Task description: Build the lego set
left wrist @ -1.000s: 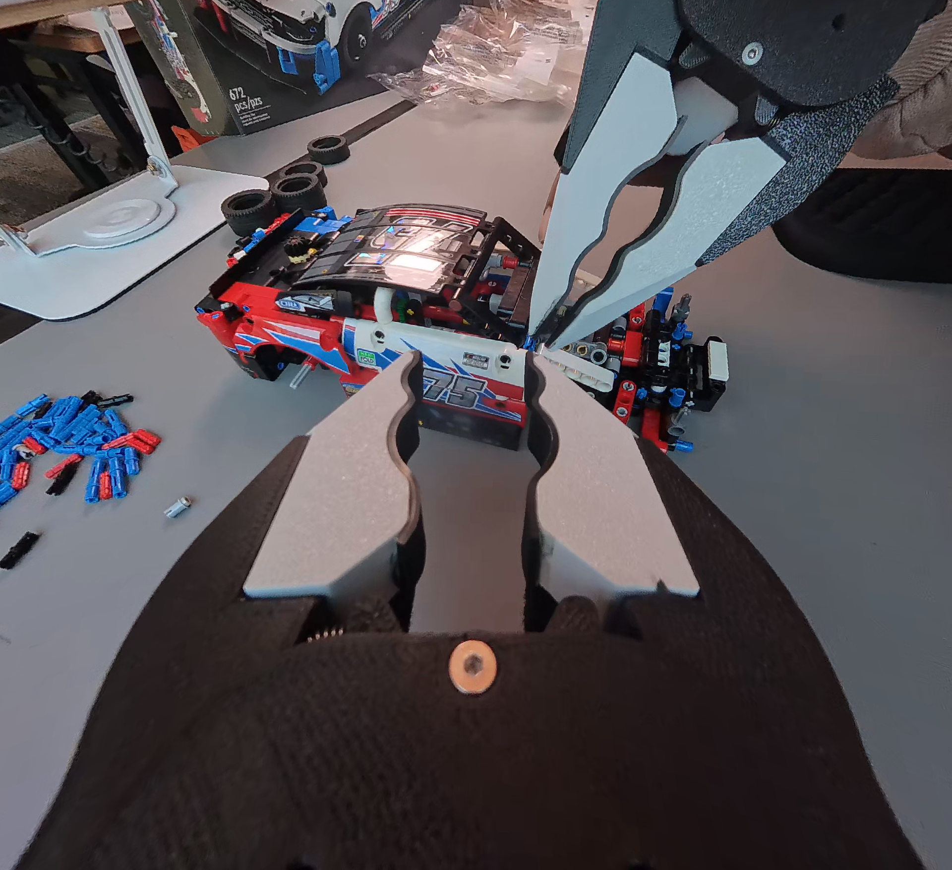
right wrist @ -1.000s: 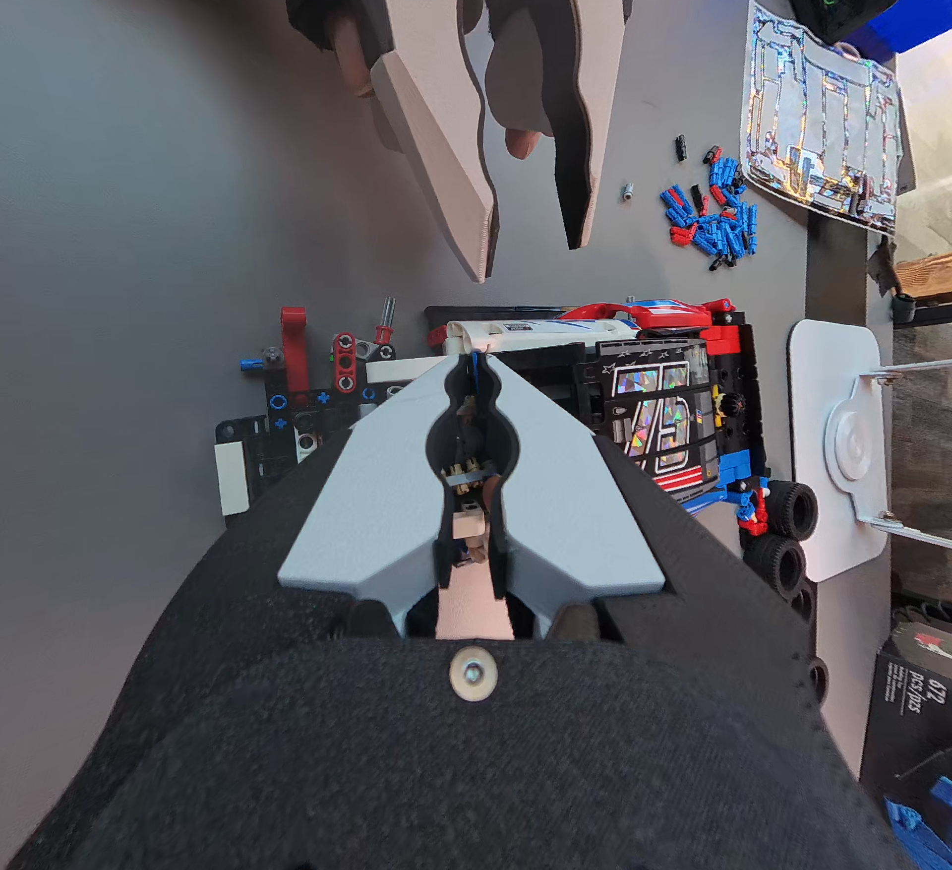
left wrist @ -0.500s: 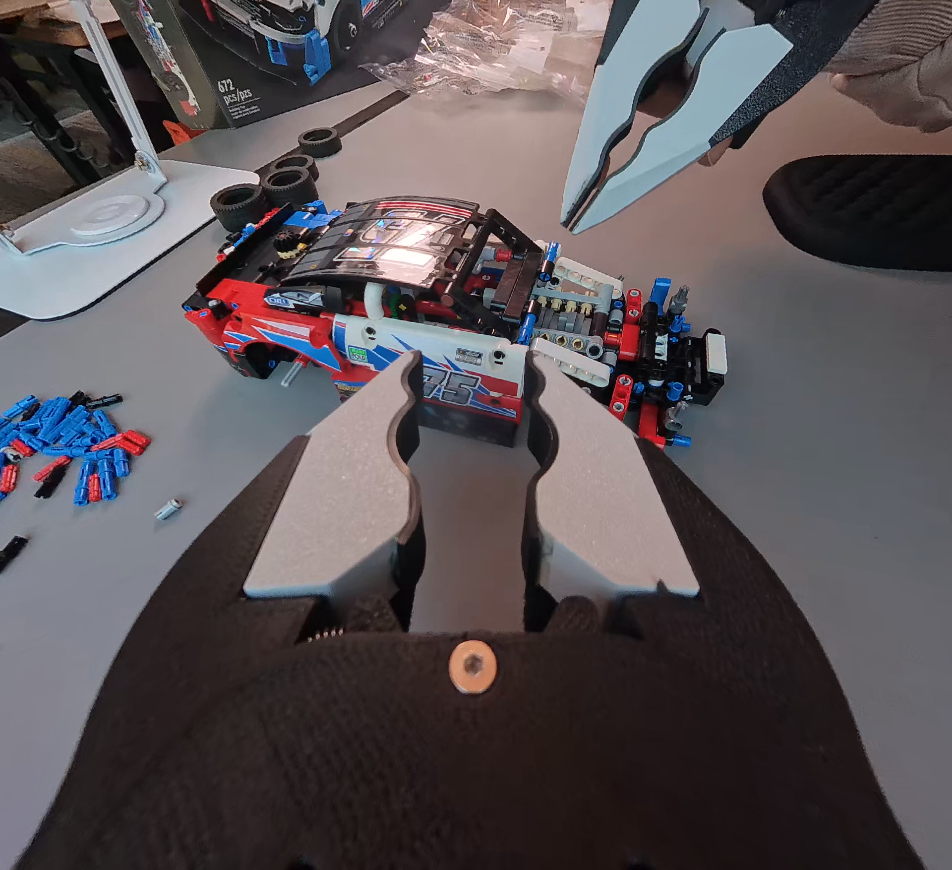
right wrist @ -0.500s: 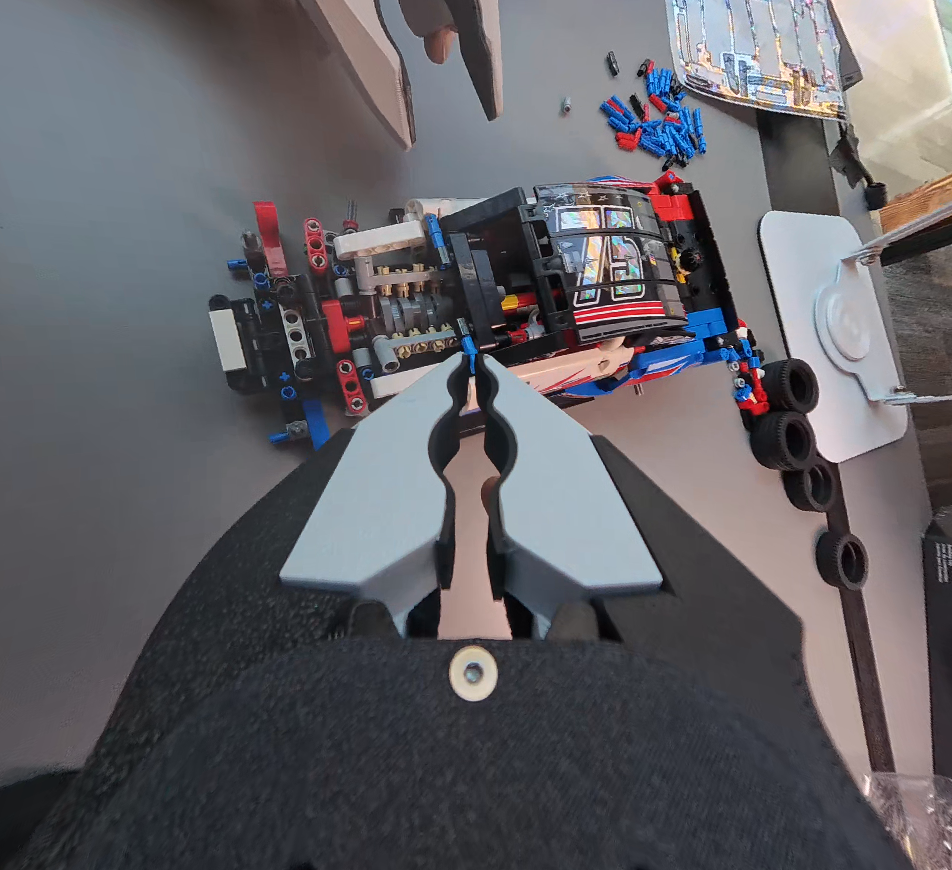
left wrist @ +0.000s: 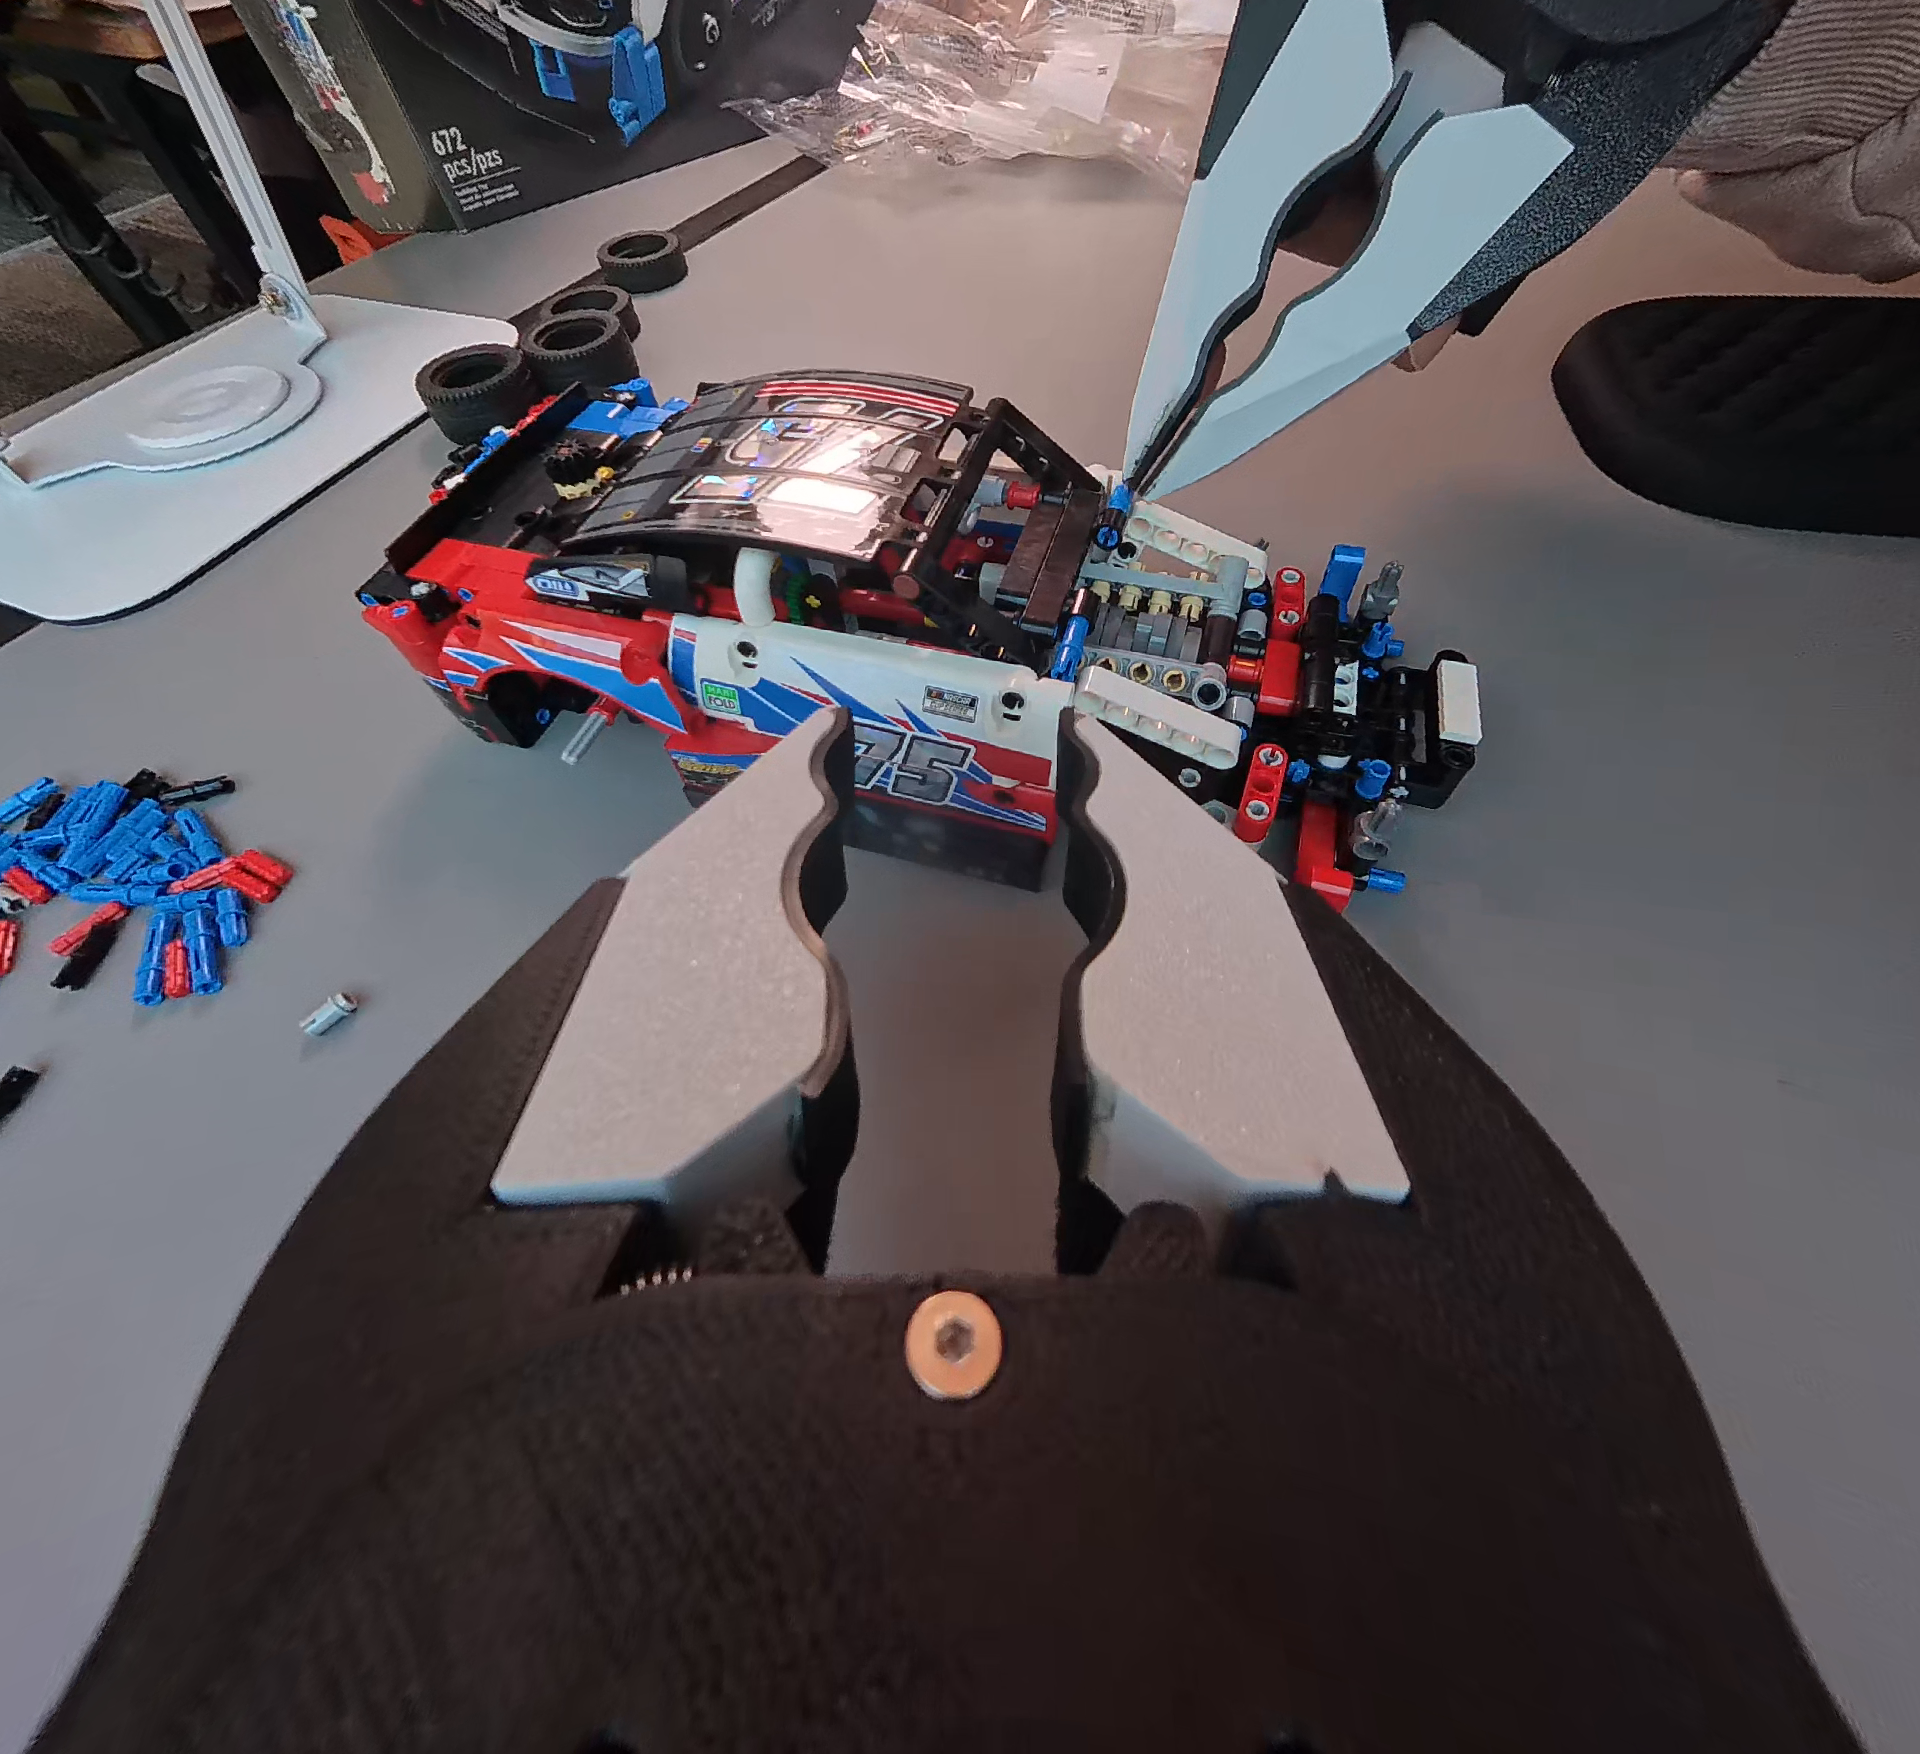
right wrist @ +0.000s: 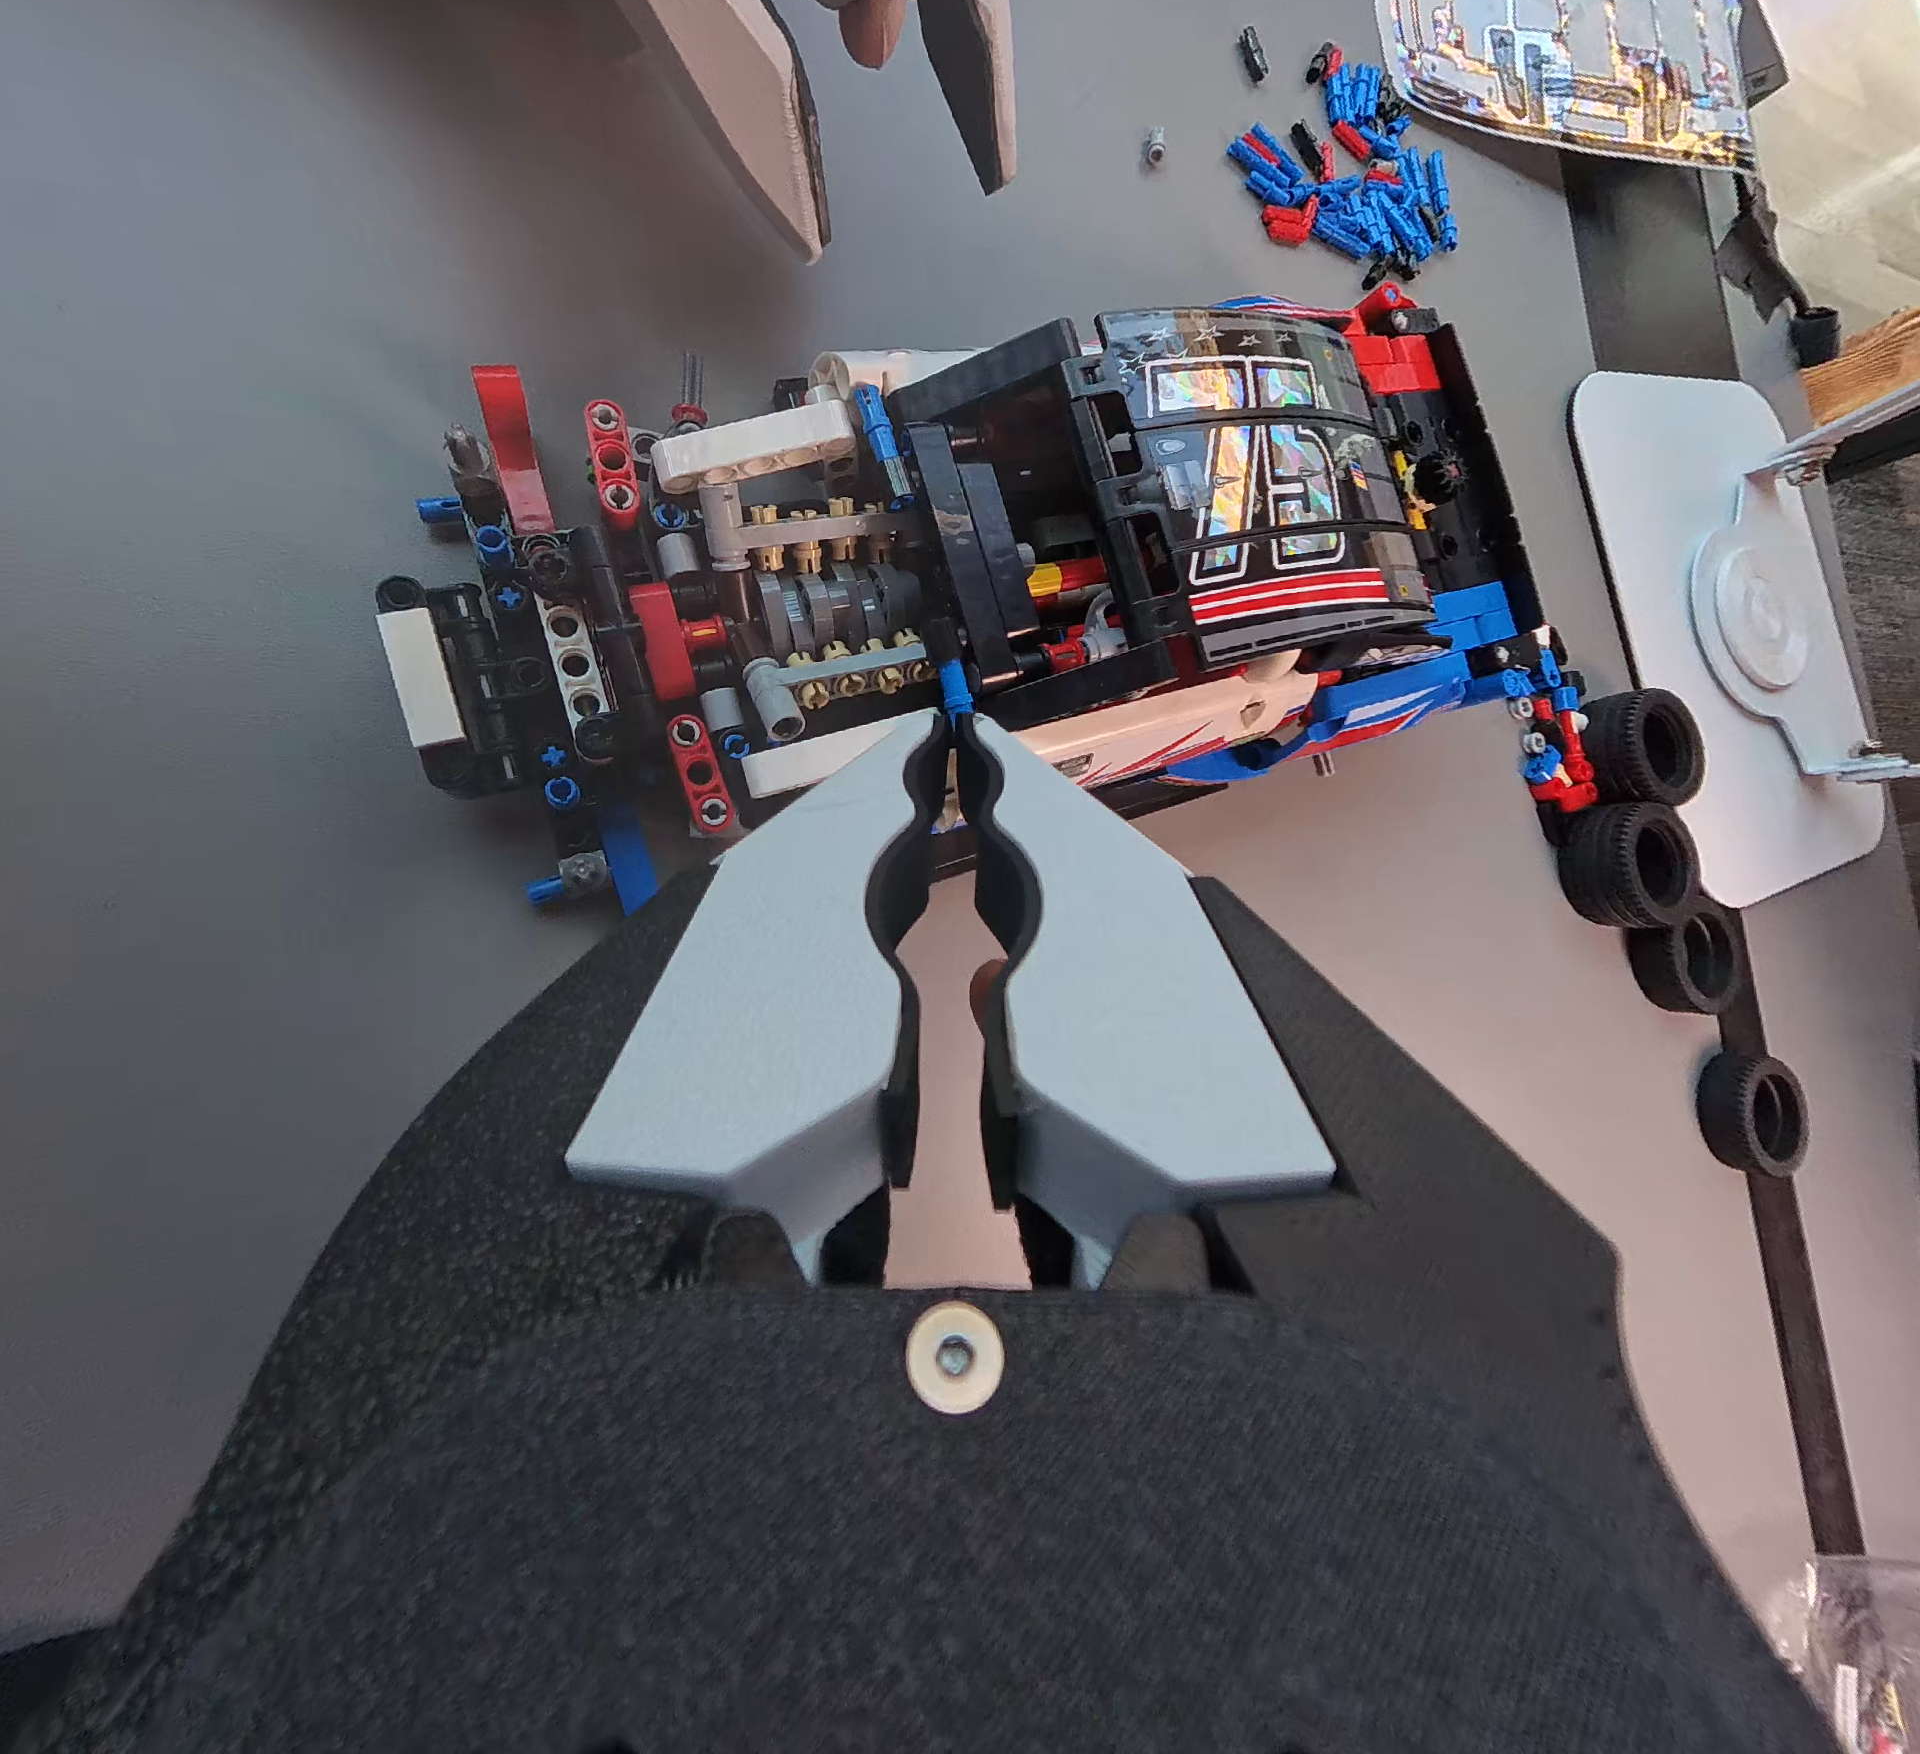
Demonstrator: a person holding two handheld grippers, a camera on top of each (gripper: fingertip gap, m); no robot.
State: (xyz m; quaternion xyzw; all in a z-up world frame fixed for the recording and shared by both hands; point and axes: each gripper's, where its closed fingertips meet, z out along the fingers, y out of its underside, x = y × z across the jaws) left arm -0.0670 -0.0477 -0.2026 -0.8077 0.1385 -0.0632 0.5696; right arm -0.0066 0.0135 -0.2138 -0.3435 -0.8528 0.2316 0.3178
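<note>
Pins (left wrist: pixel 135 883) in loose pile at left; car (left wrist: pixel 831 644) mid-table. L gripper (left wrist: pixel 951 769) hovers before its door, jaws apart, empty. R gripper (right wrist: pixel 956 717), lifted clear 0.5 s ago, is back down, tips pinched on blue pin (right wrist: pixel 954 684) at engine bay; pin prob. being seated.

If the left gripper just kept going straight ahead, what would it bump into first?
Most likely the side of the red, white and blue lego car. The open left gripper points at its white door panel, with only bare grey table between. How near it already is, the picture does not settle.
</note>
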